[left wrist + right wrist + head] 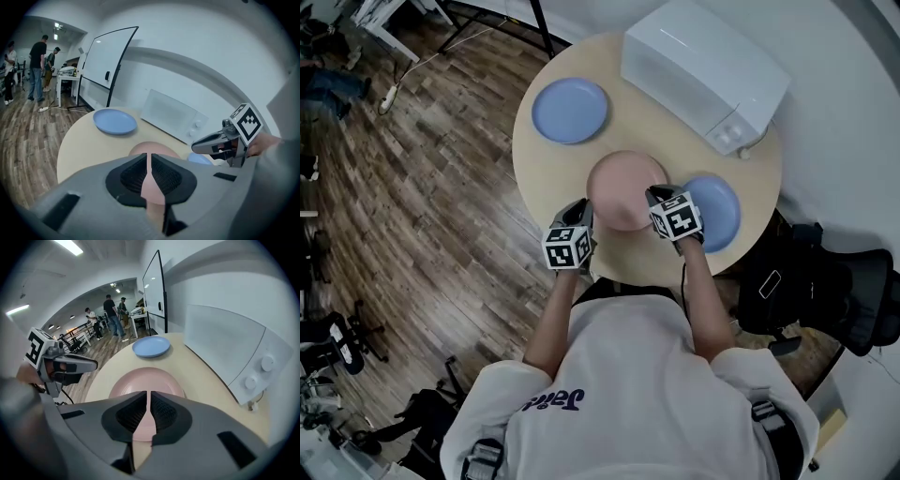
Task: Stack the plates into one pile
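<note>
Round worktop point(666, 141) over a wood floor point(412, 216). On it three plates, none stacked. Pink plate point(623, 187) close to the near edge, about midway along it. Large blue plate point(570, 110) by the far left edge, well apart from the pink one. Small blue plate point(719, 208) by the near right edge, just beside the pink plate, partly hidden in the head view behind the right tongs. White box point(703, 70) with two knobs along the far right edge.

Left tongs point(581, 208) above the near edge, at the pink plate's left rim; pressed together, nothing pinched, only a thin slit between the pads in the left gripper view. Right tongs point(657, 195) at the same plate's right rim, between it and the small blue plate; likewise pressed together and empty. Both angled downward toward the pink plate; contact with it impossible to tell.

Beyond the worktop's far left edge, a whiteboard point(105, 61) on a stand and several people point(37, 65) standing far off on the same floor
</note>
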Demonstrator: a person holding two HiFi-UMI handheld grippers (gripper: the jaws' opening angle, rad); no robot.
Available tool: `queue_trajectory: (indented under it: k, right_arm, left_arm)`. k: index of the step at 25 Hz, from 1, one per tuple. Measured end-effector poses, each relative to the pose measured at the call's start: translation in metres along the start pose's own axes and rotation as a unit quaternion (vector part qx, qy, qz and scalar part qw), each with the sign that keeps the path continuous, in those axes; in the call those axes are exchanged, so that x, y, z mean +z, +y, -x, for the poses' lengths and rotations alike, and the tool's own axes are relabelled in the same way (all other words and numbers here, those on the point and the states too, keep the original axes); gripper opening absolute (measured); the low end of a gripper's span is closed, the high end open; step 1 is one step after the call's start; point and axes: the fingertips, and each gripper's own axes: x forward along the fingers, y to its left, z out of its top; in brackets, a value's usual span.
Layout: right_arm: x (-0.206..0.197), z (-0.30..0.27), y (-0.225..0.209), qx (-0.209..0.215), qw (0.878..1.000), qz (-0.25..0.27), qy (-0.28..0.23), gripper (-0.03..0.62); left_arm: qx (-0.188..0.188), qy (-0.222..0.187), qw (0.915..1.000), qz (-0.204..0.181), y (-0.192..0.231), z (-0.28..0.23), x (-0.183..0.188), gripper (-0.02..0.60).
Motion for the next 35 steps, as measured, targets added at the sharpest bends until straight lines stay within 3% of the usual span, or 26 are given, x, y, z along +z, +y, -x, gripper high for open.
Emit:
queue_trajectory:
  k: [3, 6, 7, 8, 9, 16, 23, 26, 28, 35]
  right_arm:
    - [-0.003, -0.013, -0.021, -0.01, 1.0, 0.023, 0.011, 0.02]
    - [-0.007, -0.027, -0.037, -0.013, 0.999, 0.032, 0.024, 0.033]
    - [-0.009, -0.032, -0.041, -0.012, 0.999, 0.029, 0.029, 0.077]
    - [-0.011, -0.037, -0.044, -0.011, 0.999, 0.025, 0.035, 0.163]
    - [-0.014, -0.042, -0.048, -0.01, 0.999, 0.022, 0.042, 0.189]
    - [-0.044, -0.072, -0.076, -0.031, 0.995, 0.003, 0.093, 0.189]
    - [-0.061, -0.088, -0.091, -0.04, 0.991, -0.008, 0.127, 0.187]
    - [-0.065, -0.09, -0.095, -0.049, 0.99, -0.015, 0.135, 0.138]
    - [-0.065, -0.09, -0.098, -0.057, 0.989, -0.021, 0.134, 0.07]
    - [-0.064, -0.091, -0.096, -0.057, 0.99, -0.036, 0.127, 0.054]
  left_arm:
    - [0.009, 0.022, 0.9996, 0.012, 0.01, -0.015, -0.01, 0.031]
    - [0.006, 0.057, 0.9979, 0.03, 0.017, -0.029, -0.023, 0.125]
    - [0.005, 0.066, 0.9972, 0.036, 0.019, -0.032, -0.027, 0.139]
    - [0.006, 0.072, 0.9965, 0.042, 0.022, -0.034, -0.03, 0.146]
    - [0.008, 0.076, 0.996, 0.046, 0.025, -0.037, -0.032, 0.149]
    - [0.017, 0.115, 0.9902, 0.077, 0.043, -0.054, -0.058, 0.167]
    - [0.014, 0.129, 0.9861, 0.105, 0.048, -0.066, -0.071, 0.166]
    - [0.012, 0.138, 0.9845, 0.108, 0.048, -0.07, -0.074, 0.165]
    - [0.014, 0.14, 0.9841, 0.109, 0.049, -0.071, -0.074, 0.141]
    - [0.029, 0.141, 0.9826, 0.118, 0.056, -0.069, -0.079, 0.048]
